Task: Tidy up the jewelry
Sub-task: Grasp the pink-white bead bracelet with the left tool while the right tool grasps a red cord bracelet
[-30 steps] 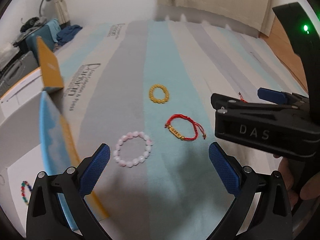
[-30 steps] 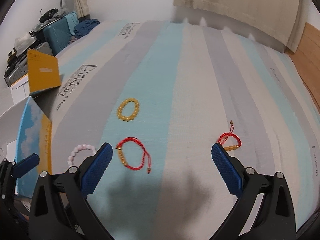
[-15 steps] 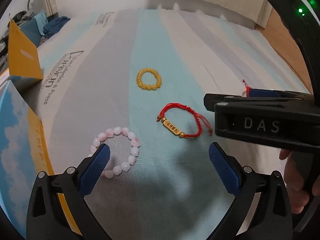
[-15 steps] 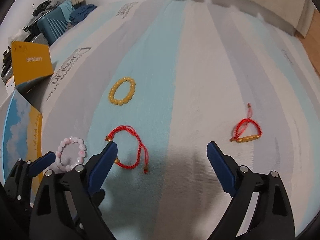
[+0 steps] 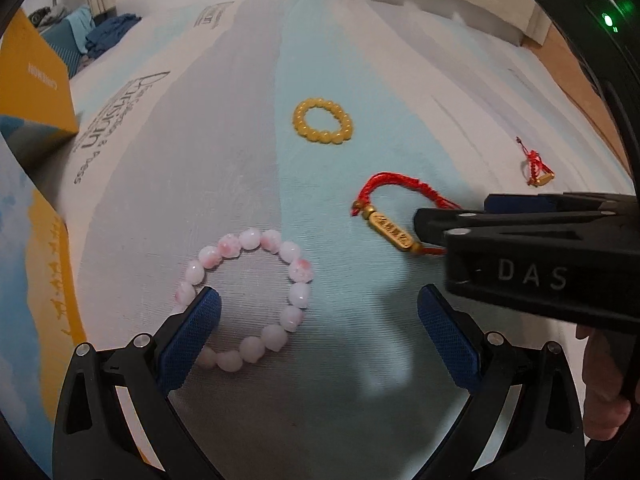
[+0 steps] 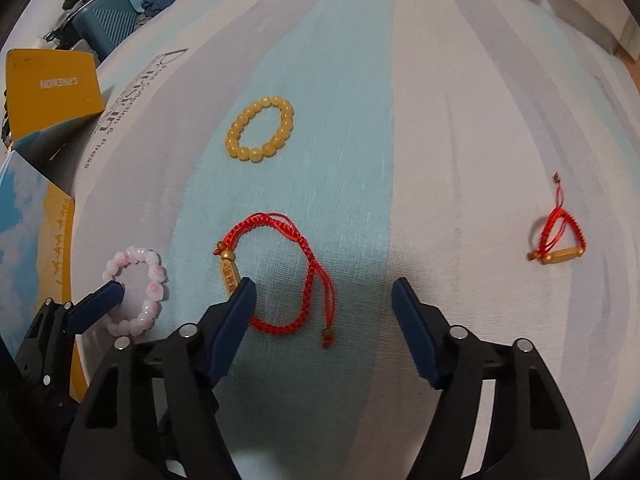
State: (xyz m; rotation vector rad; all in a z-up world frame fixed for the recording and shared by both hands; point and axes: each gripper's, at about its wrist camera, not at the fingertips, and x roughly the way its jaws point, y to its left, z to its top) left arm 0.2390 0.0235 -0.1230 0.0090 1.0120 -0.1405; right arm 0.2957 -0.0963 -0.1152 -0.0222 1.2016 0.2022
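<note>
1. Four bracelets lie flat and apart on the striped bed cover [image 6: 420,128]. In the right wrist view the red cord bracelet [image 6: 280,276] is at centre, the pink bead bracelet [image 6: 138,292] at 9 o'clock, the yellow bead bracelet [image 6: 260,128] at 11 o'clock and a small red cord bracelet [image 6: 560,244] at 3 o'clock.
2. Cord should be light, limp and snag-prone; its gold bar [image 5: 394,232] is the firmest pinch point. Beads look hard, smooth and likely to roll; better to pinch across one strand.
3. Right hand-held gripper [image 6: 324,300] has just been closing yet is unclenched, cord between its jaws, untouched. Left hand-held gripper [image 5: 318,322] stands released, one finger over the pink beads.
4. Both grippers crowd together; a yellow box [image 6: 52,88] sits at 10 o'clock.
</note>
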